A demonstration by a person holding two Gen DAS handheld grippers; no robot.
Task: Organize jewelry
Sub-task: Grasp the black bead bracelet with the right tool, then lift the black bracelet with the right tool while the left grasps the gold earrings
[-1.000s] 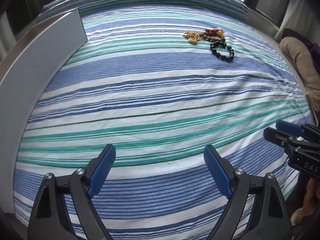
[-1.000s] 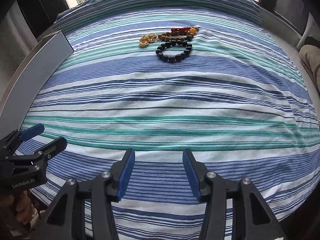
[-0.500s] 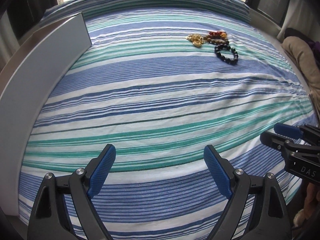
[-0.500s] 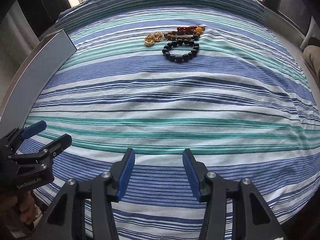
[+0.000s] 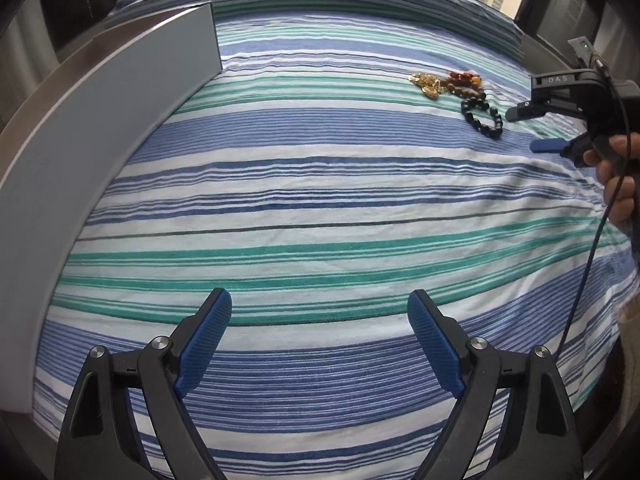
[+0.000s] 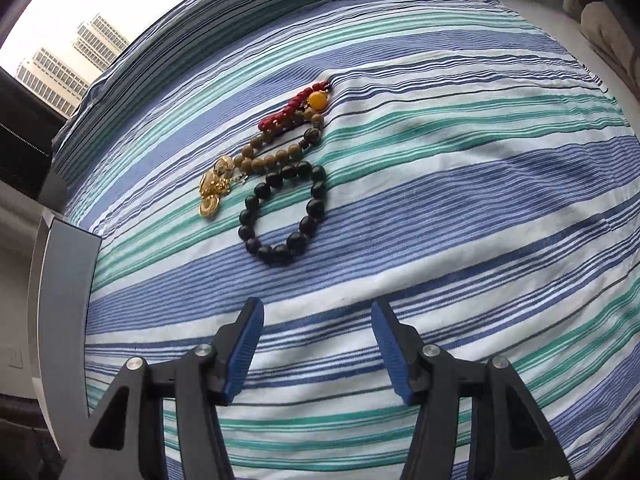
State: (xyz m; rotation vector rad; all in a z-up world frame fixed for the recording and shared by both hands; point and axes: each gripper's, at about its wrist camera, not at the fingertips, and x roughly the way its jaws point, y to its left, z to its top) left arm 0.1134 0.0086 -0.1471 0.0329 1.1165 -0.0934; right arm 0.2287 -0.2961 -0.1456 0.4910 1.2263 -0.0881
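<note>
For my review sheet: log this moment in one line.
phase: approach | right claw: opening, empty, nearing black bracelet | left claw: open, empty

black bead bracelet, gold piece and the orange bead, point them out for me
black bead bracelet (image 6: 280, 254), right wrist view, on a bead at the loop's near edge
gold piece (image 6: 215, 189), right wrist view, on the middle of the gold cluster
orange bead (image 6: 317, 100), right wrist view, on the bead's centre

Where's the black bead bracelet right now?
In the right wrist view the black bead bracelet lies on the striped bedspread just ahead of the right gripper, nearest of the pile, with the brown bead bracelet behind it.
</note>
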